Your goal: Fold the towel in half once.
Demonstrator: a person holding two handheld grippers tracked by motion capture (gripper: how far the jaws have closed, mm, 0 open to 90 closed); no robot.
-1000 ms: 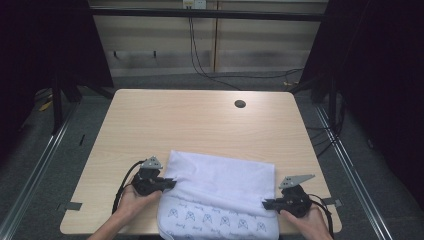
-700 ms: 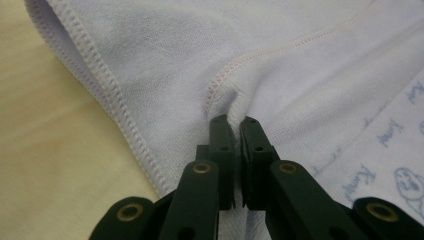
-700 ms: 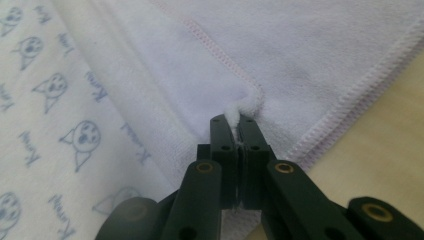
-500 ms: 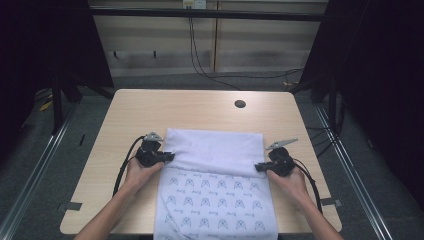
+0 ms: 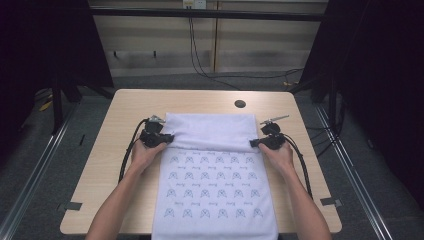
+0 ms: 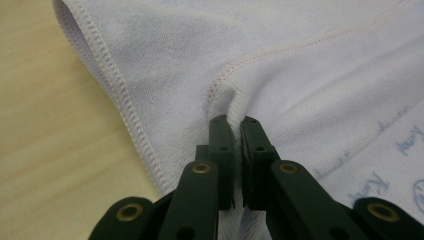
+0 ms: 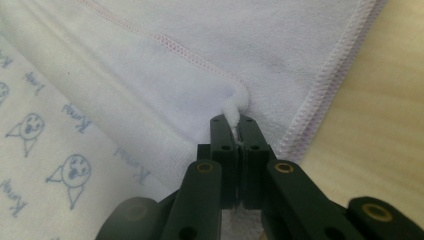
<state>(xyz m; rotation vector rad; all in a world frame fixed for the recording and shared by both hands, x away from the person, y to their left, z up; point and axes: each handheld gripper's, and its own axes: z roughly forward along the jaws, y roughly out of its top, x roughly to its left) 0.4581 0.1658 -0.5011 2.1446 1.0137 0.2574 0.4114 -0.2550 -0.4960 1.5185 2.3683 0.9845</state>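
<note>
A white printed towel (image 5: 215,185) lies lengthwise on the wooden counter (image 5: 115,150), its long axis running from you toward the round hole in the counter (image 5: 240,104), and its near end hangs just over the counter's near edge. The far end is doubled back toward you, so a plain white band lies across the towel, on top of the printed face. You hold that band's hemmed edge at both ends. Your left gripper (image 5: 156,138) sits at the towel's left side, its jaws pressed together on a pinch of hem (image 6: 231,102), with the stitched side edge just to their left. Your right gripper (image 5: 265,141) sits at the towel's right side, jaws likewise clamped on a small tuft of hem (image 7: 235,107). Both grippers stand level with each other across the towel, equally near the fold. The unfolded printed length lies on your side of the jaws, so carrying the hem along the long axis looks like the move ahead.
</note>
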